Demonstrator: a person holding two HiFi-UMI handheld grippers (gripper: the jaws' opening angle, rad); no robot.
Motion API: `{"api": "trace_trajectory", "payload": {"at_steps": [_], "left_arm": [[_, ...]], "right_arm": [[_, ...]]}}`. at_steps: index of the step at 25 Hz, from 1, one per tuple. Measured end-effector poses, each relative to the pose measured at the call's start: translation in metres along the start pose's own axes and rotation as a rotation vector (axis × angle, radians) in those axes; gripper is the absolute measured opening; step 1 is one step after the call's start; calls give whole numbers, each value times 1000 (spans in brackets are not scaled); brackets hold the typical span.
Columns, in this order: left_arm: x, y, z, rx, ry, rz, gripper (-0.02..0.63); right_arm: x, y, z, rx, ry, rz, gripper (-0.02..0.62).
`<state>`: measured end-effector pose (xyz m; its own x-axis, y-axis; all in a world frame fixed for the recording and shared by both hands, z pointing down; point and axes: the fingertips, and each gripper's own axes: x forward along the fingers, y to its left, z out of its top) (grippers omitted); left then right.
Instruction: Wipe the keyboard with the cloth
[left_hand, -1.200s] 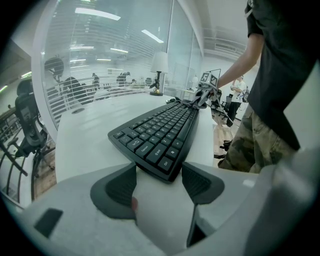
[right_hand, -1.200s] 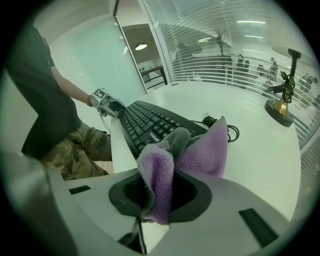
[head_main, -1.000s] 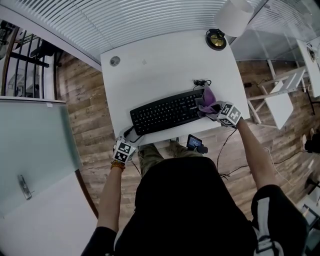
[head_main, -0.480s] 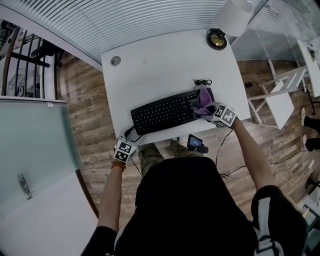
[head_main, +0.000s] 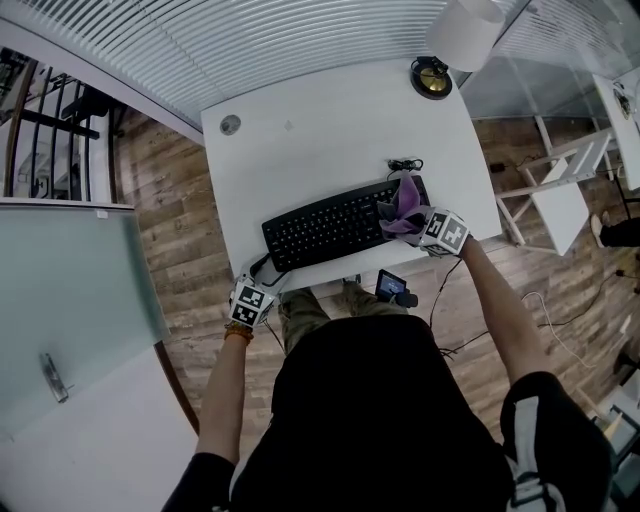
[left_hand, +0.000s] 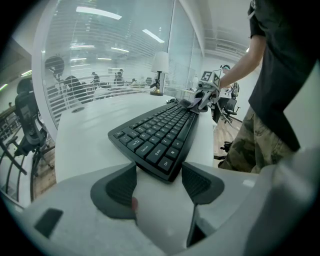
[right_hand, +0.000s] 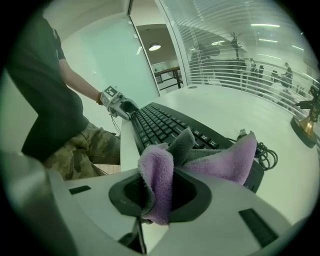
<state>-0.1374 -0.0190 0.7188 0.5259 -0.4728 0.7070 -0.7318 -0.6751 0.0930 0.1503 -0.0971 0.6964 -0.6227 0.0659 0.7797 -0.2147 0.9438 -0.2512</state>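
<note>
A black keyboard (head_main: 335, 225) lies slantwise near the front edge of the white desk (head_main: 330, 130). My right gripper (head_main: 418, 222) is at its right end, shut on a purple-and-grey cloth (head_main: 405, 205). In the right gripper view the cloth (right_hand: 220, 160) is pinched between the jaws (right_hand: 157, 192) and drapes onto the keyboard (right_hand: 165, 125). My left gripper (head_main: 262, 274) sits at the keyboard's left end by the desk edge. In the left gripper view it (left_hand: 159, 182) is open, with the keyboard's (left_hand: 160, 130) near corner reaching just between the fingertips.
A coiled black cable (head_main: 403, 164) lies behind the keyboard's right end. At the desk's far right corner stand a brass lamp base (head_main: 433, 78) and a white shade (head_main: 465, 30). A round grommet (head_main: 230, 124) is at the far left. A small device (head_main: 388, 286) shows below the desk front.
My right gripper has slid a little to the left along the keyboard's right end with the cloth in it. The left gripper has stayed put.
</note>
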Motion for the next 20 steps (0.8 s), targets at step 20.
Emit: {"api": "trace_trajectory", "payload": {"at_steps": [20], "left_arm": [[2,-2,-8,-4,17,-5,282]], "right_arm": [[74,62,73,-165,76,130,77]]}}
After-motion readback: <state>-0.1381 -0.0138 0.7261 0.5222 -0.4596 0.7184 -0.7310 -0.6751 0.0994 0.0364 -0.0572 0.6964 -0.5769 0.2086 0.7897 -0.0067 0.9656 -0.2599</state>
